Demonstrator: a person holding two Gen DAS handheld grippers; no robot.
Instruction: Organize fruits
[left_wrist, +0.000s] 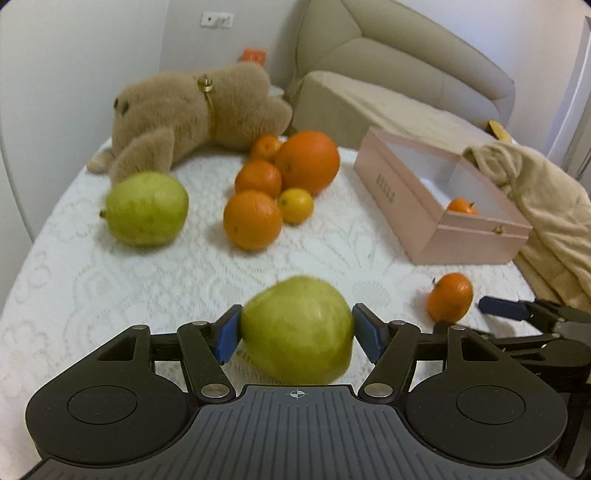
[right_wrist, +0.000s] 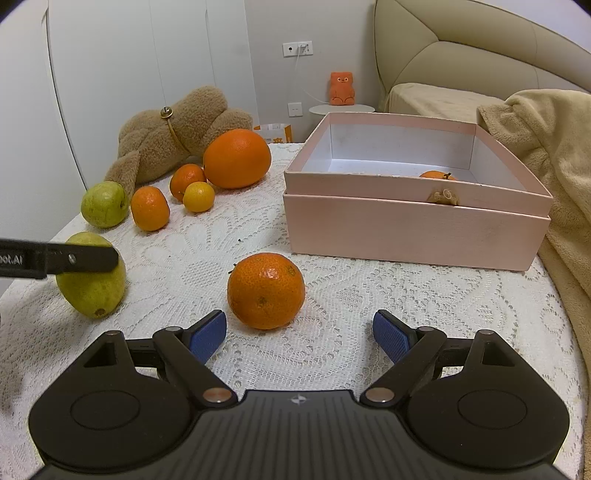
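Right wrist view: one tangerine (right_wrist: 437, 174) sits boxed at 1 o'clock; left tool (left_wrist: 297, 334) grips a guava (left_wrist: 297, 332), right tool (right_wrist: 300, 334) gapes before another tangerine (right_wrist: 266, 290).

A beige sofa (right_wrist: 461, 55) stood behind the lace-covered table (right_wrist: 332, 295), against pale walls (right_wrist: 110, 55). A white wall socket (right_wrist: 297, 48) sat above a small round side table (right_wrist: 341, 109).

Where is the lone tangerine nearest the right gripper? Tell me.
In the right wrist view the tangerine sits on the lace tablecloth, just ahead of the open right gripper, in front of the pink box.
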